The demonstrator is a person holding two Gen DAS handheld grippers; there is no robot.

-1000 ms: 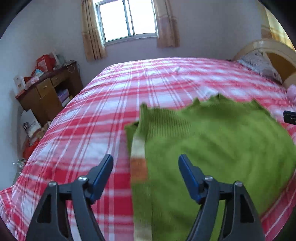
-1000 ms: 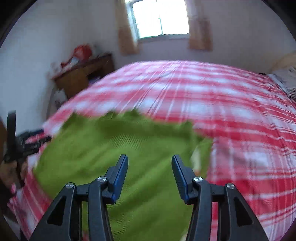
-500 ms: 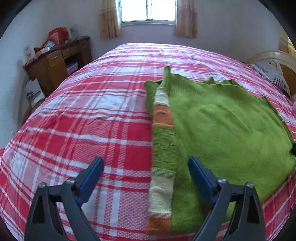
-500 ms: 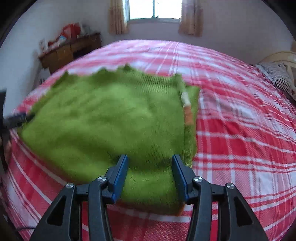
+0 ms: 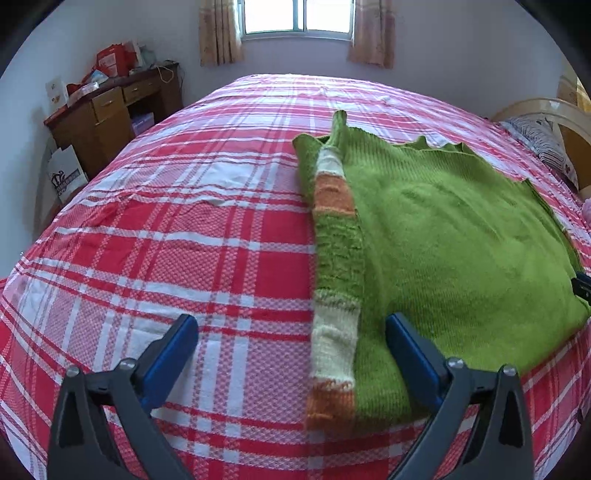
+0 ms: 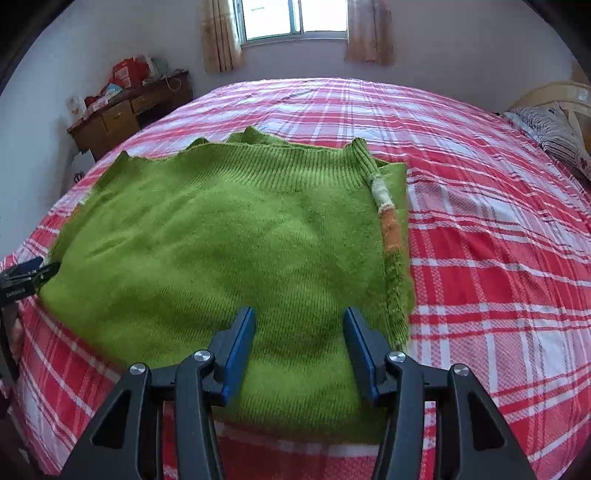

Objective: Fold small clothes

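Green knitwear, a small sweater (image 5: 461, 236), lies flat on the bed (image 5: 184, 240), spread over the red and white checked sheet near the front edge. A sleeve (image 5: 336, 258) with cream and orange bands is folded in along one side of it; in the left wrist view that sleeve runs down the sweater's left edge, and in the right wrist view the same banded strip (image 6: 391, 225) shows along the sweater's (image 6: 221, 251) right edge.

The left gripper (image 5: 291, 343) hovers low over the bed with its jaws wide apart, one blue finger over bare sheet and the other over the sweater's near corner, the banded sleeve between them. It grips nothing.

The right gripper (image 6: 299, 347) hangs above the sweater's near hem, jaws parted a moderate way and empty.

A wooden desk (image 5: 110, 110) piled with clutter stands against the wall to the left, a curtained window (image 5: 299, 18) sits behind the bed, and a patterned pillow (image 5: 543, 144) rests at the right.
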